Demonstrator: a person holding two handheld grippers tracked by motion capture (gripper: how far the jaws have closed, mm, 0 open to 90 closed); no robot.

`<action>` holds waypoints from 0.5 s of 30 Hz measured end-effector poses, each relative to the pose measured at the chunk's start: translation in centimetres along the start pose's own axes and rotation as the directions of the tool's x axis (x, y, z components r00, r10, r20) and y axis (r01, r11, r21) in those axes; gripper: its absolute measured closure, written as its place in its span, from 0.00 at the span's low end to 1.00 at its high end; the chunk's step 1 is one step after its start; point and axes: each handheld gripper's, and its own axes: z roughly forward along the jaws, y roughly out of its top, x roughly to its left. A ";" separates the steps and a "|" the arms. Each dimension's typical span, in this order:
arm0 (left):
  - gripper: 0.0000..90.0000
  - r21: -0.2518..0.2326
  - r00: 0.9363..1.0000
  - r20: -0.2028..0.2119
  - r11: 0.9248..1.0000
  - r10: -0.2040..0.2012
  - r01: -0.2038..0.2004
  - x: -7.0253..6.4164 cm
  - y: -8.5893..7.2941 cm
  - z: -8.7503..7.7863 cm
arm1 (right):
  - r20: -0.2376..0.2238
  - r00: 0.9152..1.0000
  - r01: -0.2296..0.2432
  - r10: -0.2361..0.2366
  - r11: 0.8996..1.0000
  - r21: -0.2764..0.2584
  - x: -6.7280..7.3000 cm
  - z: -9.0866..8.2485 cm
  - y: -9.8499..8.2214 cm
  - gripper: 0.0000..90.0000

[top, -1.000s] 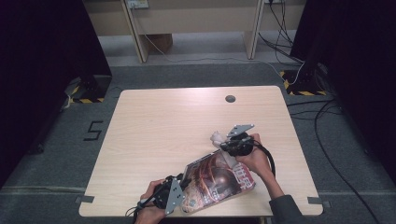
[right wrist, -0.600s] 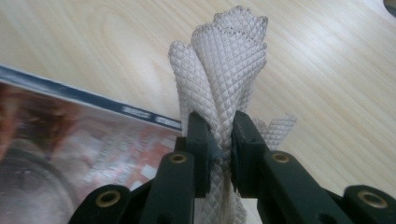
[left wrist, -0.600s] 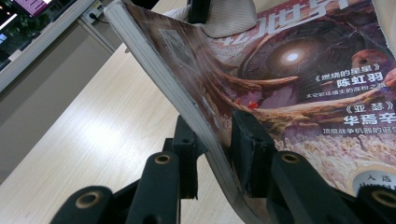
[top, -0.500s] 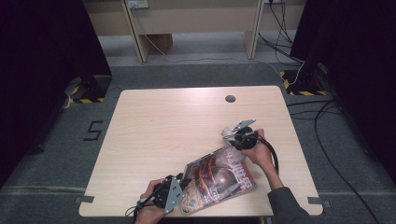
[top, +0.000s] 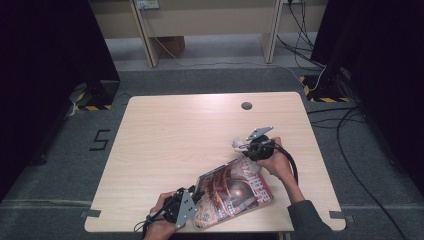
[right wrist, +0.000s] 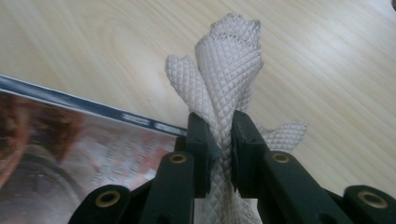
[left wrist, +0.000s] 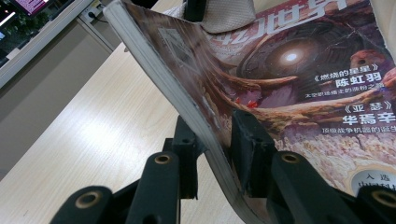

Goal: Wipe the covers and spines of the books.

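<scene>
I have the magazine [top: 232, 192] at the near edge of the counter [top: 165, 135], around six o'clock in the high view, cover up, with one long edge raised off the wood. My left gripper [left wrist: 215, 154] clamps that raised edge at the near corner: its jaws are closed on the bundle of pages, which bend between them. At the far end, toward two o'clock from the magazine, my right gripper [right wrist: 219, 149] is closed on a bunched white cloth [right wrist: 224, 70], pinched upright just beyond the magazine's top edge.

As I read it, I am steadying the magazine while I bring the cloth to it. To do it well, I should keep the left clamp firm but not twist, since the pages are already bowing, and lower the cloth flat onto the cover instead of dragging its knotted tip.

Against the picture from a second ago, the right gripper and cloth have drifted slightly toward three o'clock and away from the cover; the left gripper sits where it was, and the magazine lies much the same.
</scene>
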 end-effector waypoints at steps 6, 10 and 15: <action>0.80 0.006 1.000 -0.002 1.000 0.006 -0.006 -0.1 0.0 0.1 | 0.079 0.996 -0.035 0.030 0.997 0.068 -1.2 1.0 -1.1 0.89; 0.80 0.001 1.000 -0.001 1.000 0.003 -0.003 0.0 0.0 0.0 | 0.066 0.990 -0.132 0.128 0.990 0.058 -2.7 1.3 -2.3 0.89; 0.80 0.002 1.000 0.001 1.000 -0.004 0.004 -0.1 -0.1 0.0 | 0.052 0.993 -0.106 0.103 0.993 0.046 -2.4 0.9 -1.9 0.89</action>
